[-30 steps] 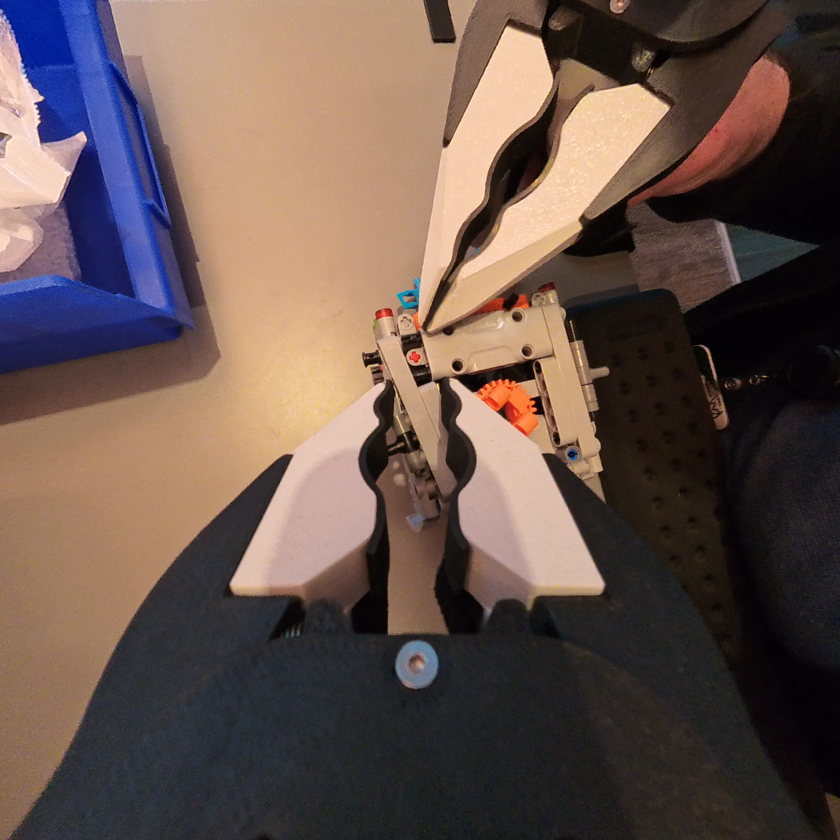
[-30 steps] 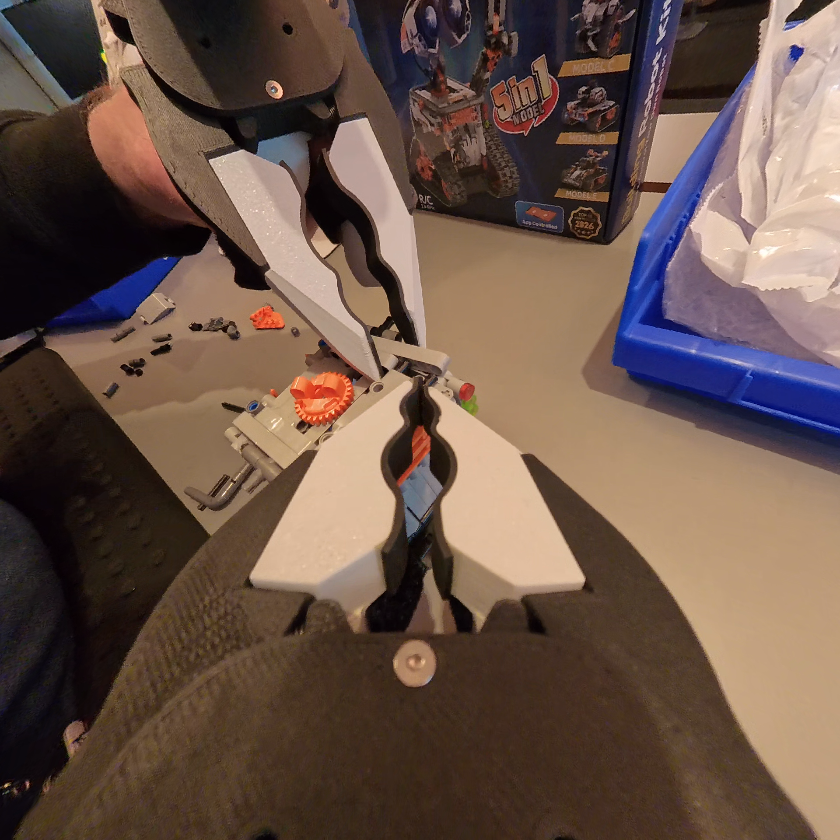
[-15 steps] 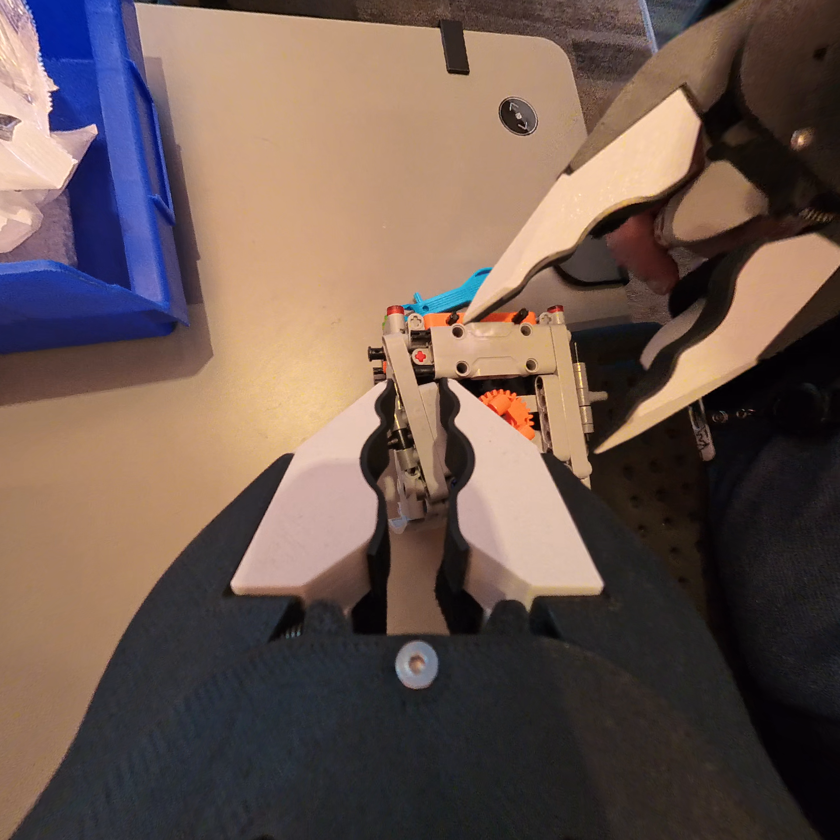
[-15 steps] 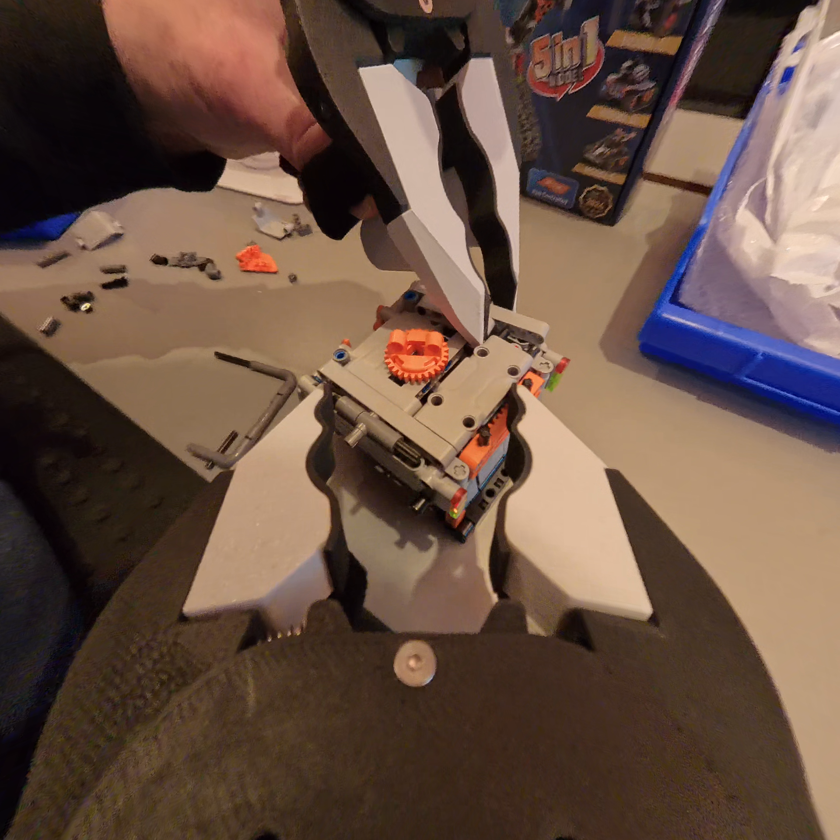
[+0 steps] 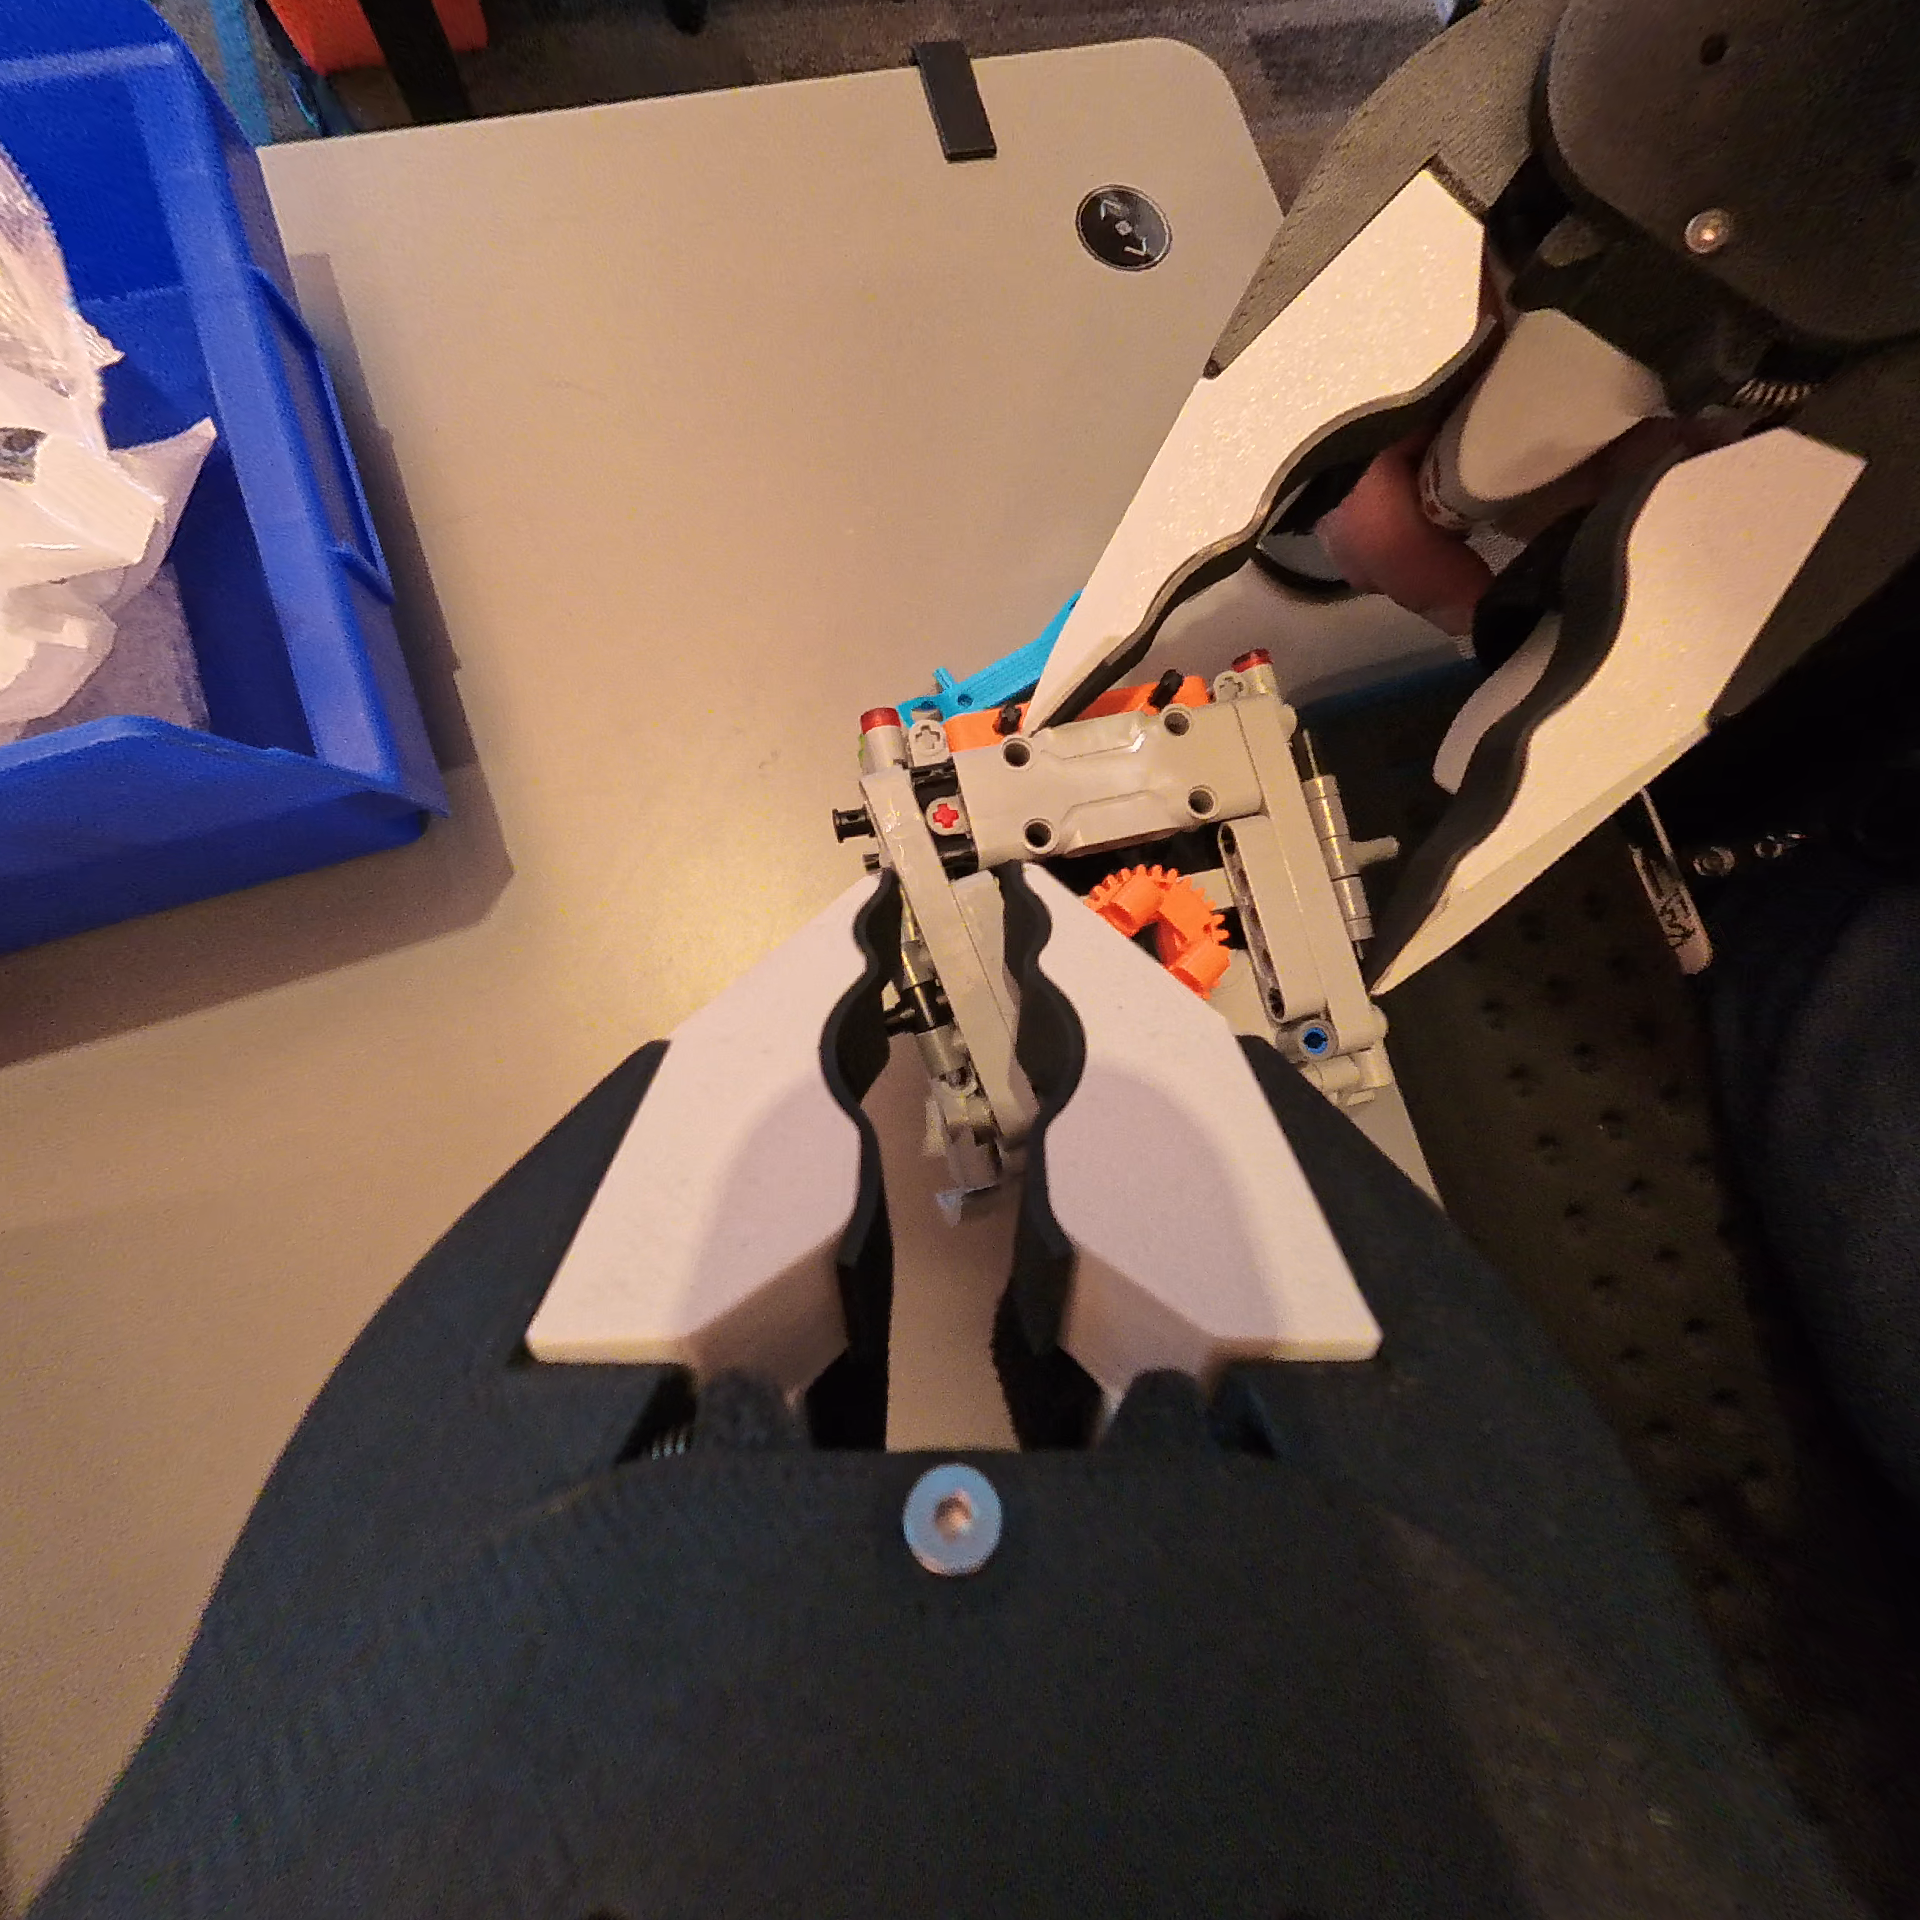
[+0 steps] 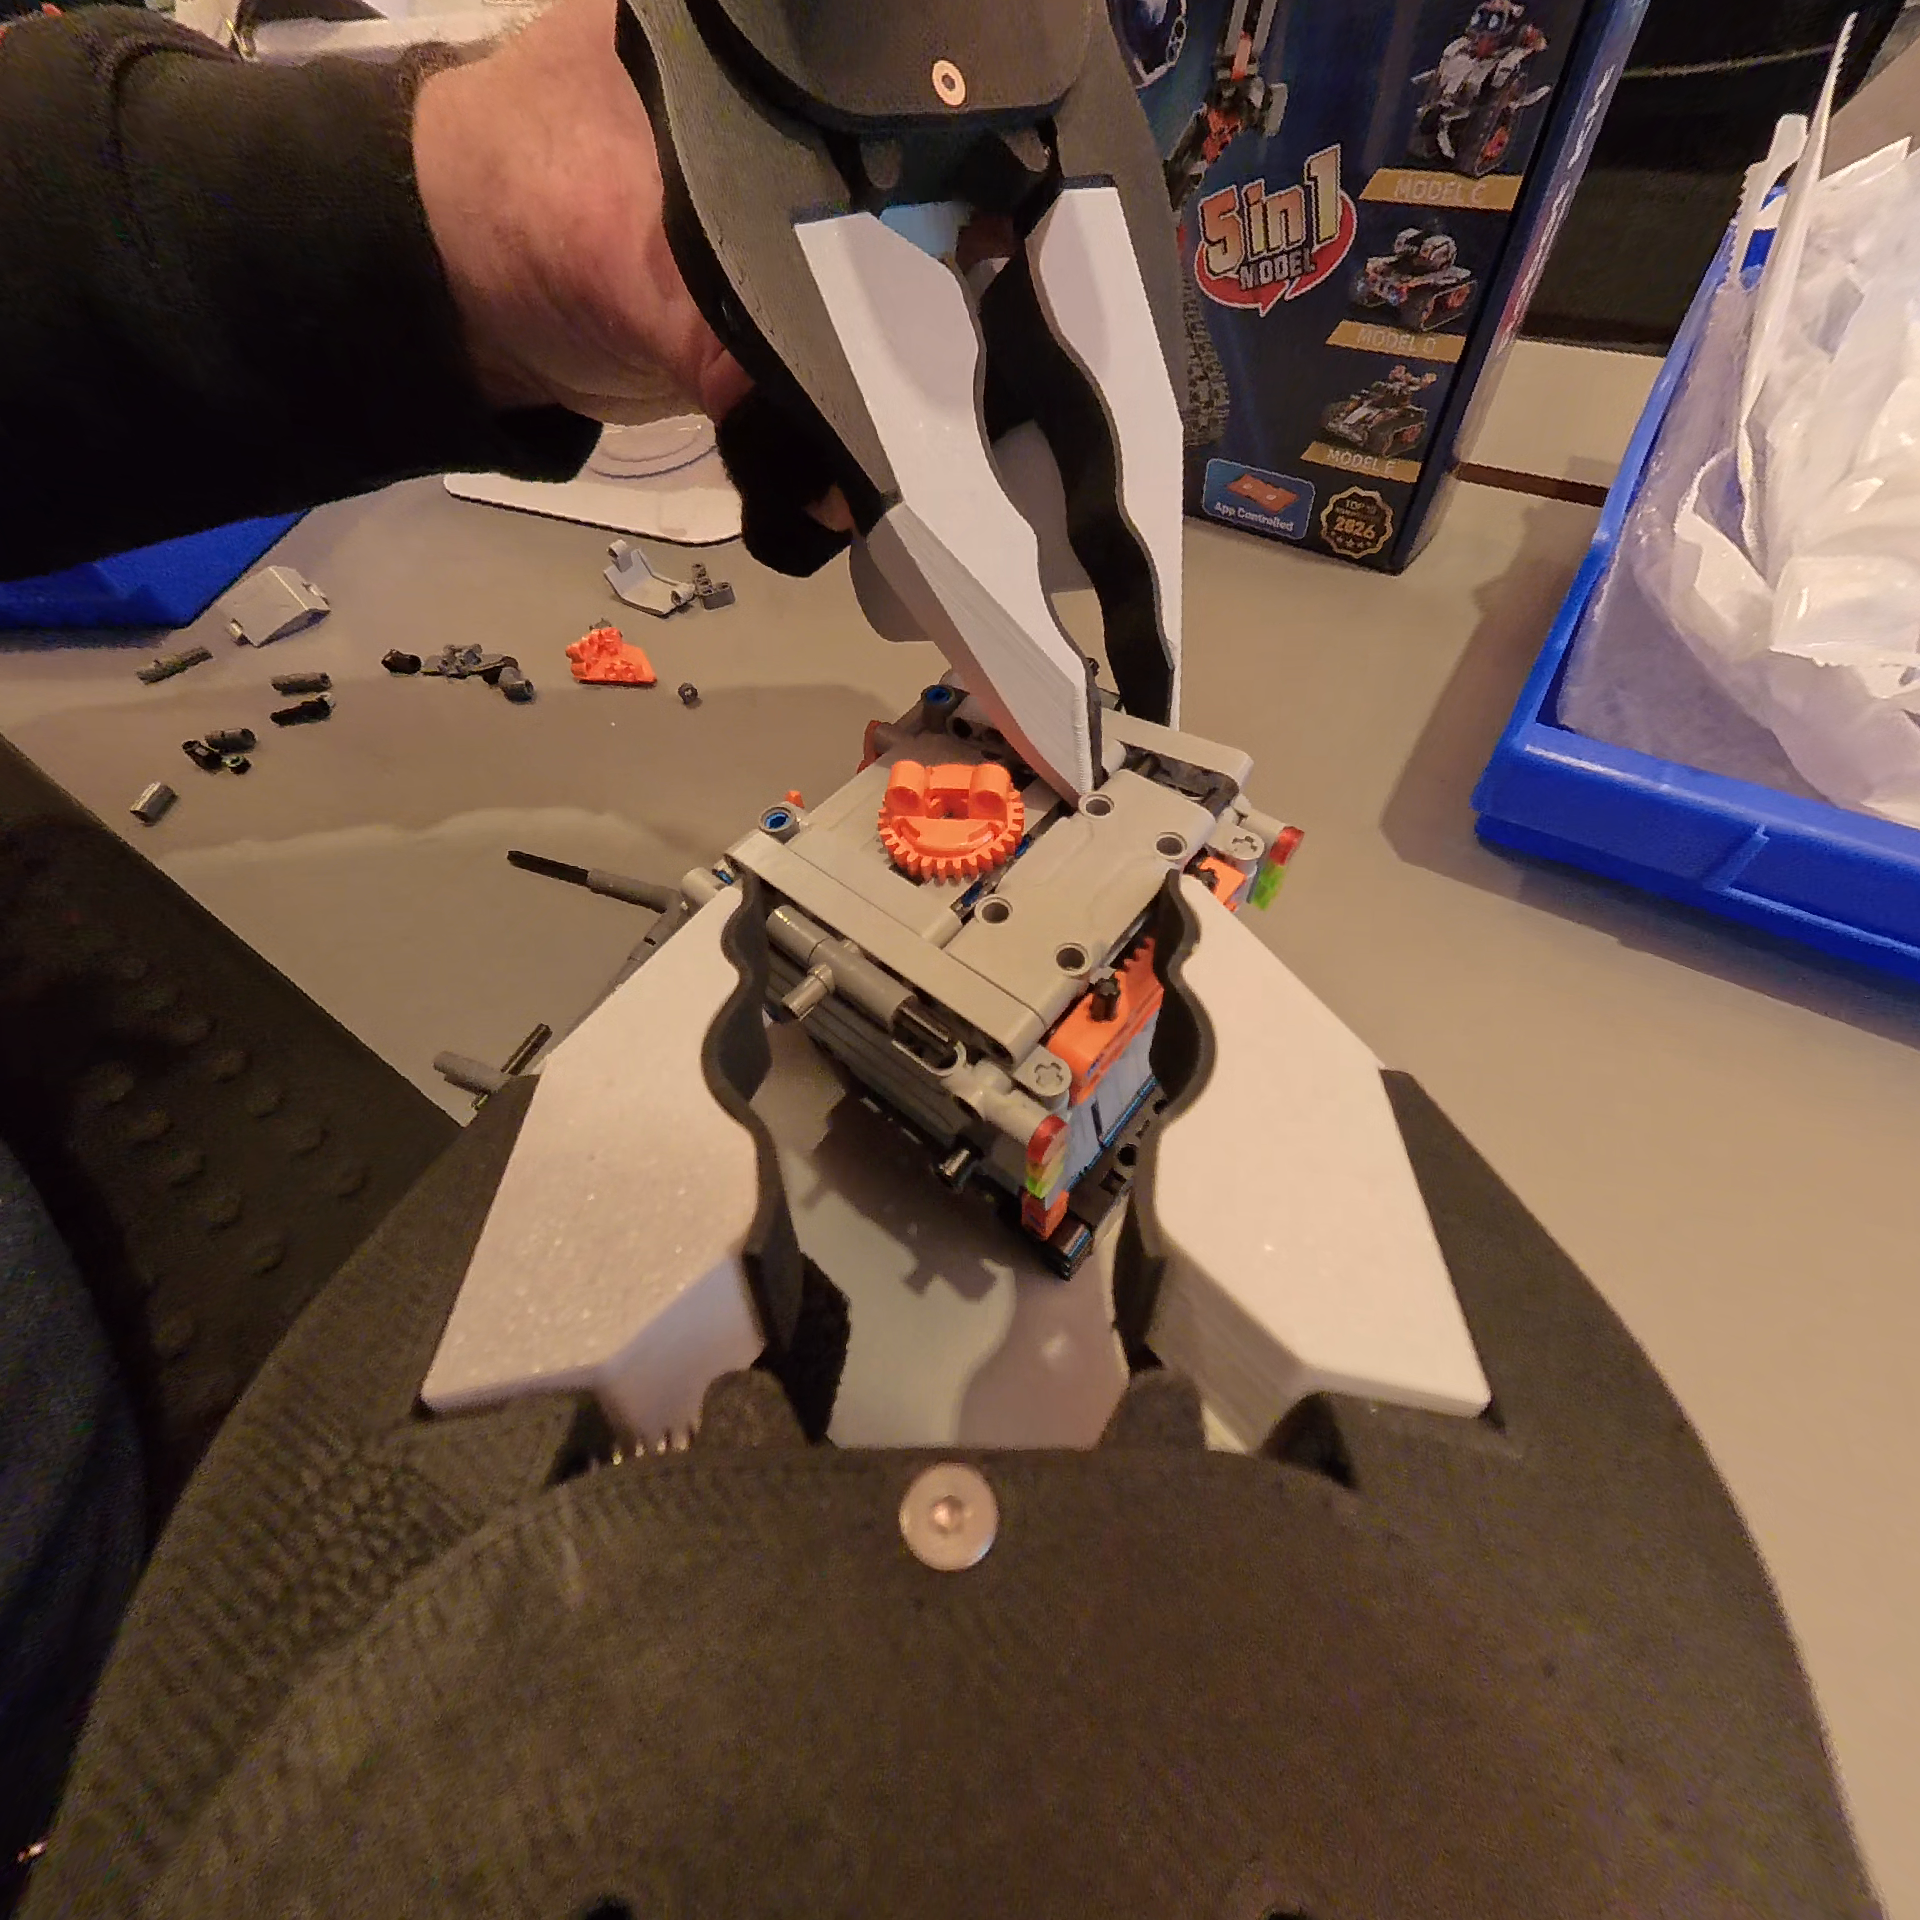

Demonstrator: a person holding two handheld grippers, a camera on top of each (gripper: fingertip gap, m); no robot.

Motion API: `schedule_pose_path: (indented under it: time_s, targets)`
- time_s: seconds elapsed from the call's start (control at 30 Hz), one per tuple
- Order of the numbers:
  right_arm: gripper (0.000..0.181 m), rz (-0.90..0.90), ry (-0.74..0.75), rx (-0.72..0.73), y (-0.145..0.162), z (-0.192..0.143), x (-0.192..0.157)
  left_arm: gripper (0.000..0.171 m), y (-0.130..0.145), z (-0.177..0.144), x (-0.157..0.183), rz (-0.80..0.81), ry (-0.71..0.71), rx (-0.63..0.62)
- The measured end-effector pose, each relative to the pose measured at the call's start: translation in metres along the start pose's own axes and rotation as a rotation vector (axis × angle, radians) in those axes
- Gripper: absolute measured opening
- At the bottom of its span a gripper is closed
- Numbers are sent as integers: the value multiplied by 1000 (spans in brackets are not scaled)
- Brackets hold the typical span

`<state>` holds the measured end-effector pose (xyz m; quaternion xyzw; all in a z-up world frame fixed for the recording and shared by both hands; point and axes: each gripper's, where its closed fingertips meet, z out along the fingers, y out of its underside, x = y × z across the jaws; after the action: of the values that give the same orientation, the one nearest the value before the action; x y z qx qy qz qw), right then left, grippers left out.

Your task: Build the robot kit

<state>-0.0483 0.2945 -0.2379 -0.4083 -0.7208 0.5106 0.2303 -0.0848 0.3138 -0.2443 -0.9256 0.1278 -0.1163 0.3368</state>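
The left gripper (image 5: 951, 894) pinches a grey beam of the toy block model (image 5: 1101, 790), seemingly tight. The right gripper (image 5: 1205, 842) straddles the model, fingers (image 5: 1278, 436) spread. A blue bin (image 5: 301, 582) sits on the surface (image 5: 675, 436) nearby.

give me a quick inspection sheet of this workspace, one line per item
surface: grey table, bare around the model
job's things: grey brick model with orange gear on top, standing on the table
clutter: loose small parts scattered behind the model
grippers: left tool shut on the model's grey side beam; right tool open, fingers flanking the model
cables: nothing seen
surroundings: blue bin holding white plastic bags; printed kit box behind
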Motion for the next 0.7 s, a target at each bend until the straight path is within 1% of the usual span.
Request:
schedule_pose_path:
  time_s: [0.13, 0.2, 0.37, 0.47, 0.6, 0.63, 0.7]
  targets:
    - [73, -4, -15, 10, 1, -1, 0, 17, 0, 0, 1, 72, -17, 5]
    - [73, -9, -23, 15, 0, -1, 0, 18, 0, 0, 1, 51, 9, 19]
    - [73, -10, -42, 26, 0, -1, 0, 17, 0, 0, 1, 80, 8, 6]
    - [73, -5, -49, 31, -1, -1, 0, 18, 1, 0, 0, 67, 17, 1]
    - [73, 5, -51, 36, -1, -1, 0, 20, 0, -1, 0, -3, 57, 4]
    - [73, 6, -51, 41, -1, -1, 0, 24, 0, -2, -2, 4, 51, -1]
    - [73, 7, -50, 44, -1, -2, 0, 24, -3, -6, -1, 0, 70, 9]
